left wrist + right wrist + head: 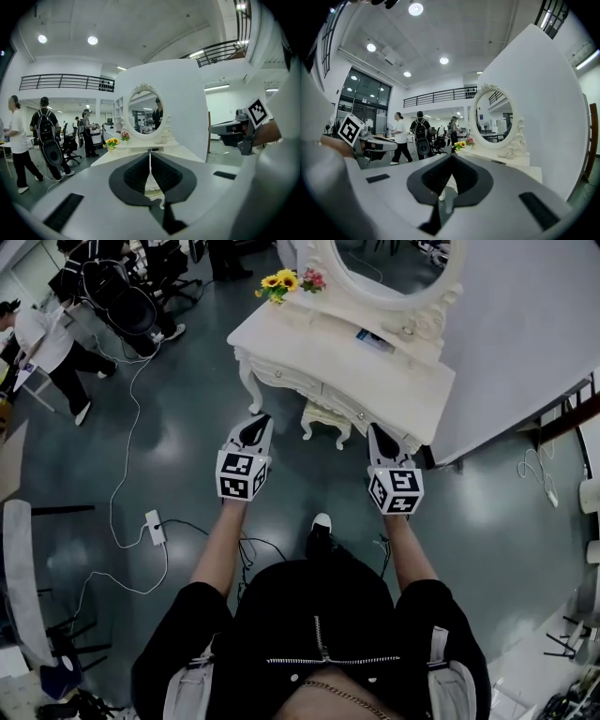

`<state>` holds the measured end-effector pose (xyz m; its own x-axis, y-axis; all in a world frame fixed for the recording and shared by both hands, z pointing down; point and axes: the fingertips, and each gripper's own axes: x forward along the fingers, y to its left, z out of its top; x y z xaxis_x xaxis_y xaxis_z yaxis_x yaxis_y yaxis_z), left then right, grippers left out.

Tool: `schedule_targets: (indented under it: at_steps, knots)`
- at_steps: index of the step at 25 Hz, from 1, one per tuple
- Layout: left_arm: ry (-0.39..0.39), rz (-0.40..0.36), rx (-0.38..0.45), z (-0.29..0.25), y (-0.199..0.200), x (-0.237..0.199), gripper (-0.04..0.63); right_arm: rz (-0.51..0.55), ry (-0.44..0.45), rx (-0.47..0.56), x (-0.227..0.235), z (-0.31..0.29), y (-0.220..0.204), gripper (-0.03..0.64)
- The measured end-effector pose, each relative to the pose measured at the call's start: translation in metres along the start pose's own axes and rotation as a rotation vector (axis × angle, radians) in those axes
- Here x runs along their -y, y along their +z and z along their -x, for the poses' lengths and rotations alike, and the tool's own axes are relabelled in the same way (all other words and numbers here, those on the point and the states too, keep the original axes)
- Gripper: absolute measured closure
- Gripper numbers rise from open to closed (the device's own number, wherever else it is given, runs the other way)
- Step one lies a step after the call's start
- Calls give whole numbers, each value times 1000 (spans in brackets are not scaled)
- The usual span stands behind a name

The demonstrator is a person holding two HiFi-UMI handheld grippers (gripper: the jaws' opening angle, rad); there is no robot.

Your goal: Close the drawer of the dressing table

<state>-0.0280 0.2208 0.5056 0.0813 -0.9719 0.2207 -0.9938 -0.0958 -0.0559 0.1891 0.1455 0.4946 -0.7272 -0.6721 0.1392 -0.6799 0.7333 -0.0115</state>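
Observation:
The white dressing table stands ahead of me against a white partition, with an oval mirror and yellow flowers on its left corner. Its drawer front with small knobs faces me; I cannot tell how far it stands out. My left gripper hangs in the air short of the table's left leg, jaws together and empty. My right gripper is level with it near the table's right front, also closed on nothing. In the left gripper view the closed tips point at the table top; in the right gripper view the tips point past the mirror.
A small white stool sits under the table between the grippers. A power strip and cables lie on the grey floor at left. People and office chairs stand at the far left. The white partition rises behind the table.

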Motion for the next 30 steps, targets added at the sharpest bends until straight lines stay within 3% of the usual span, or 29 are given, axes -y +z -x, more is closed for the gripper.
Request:
schedule_targets:
  at_steps: [7,18,30]
  knots:
    - [32,-13,16,-68,34,-34,569,14,35,21,44,-78,27,611]
    - [34,0,9,-161,51,-65,569,19,45,30,102,-161,47,611]
    - [-67,-22,22,-287,61,-115,569,-3,-78,-13,159,-248,37,611]
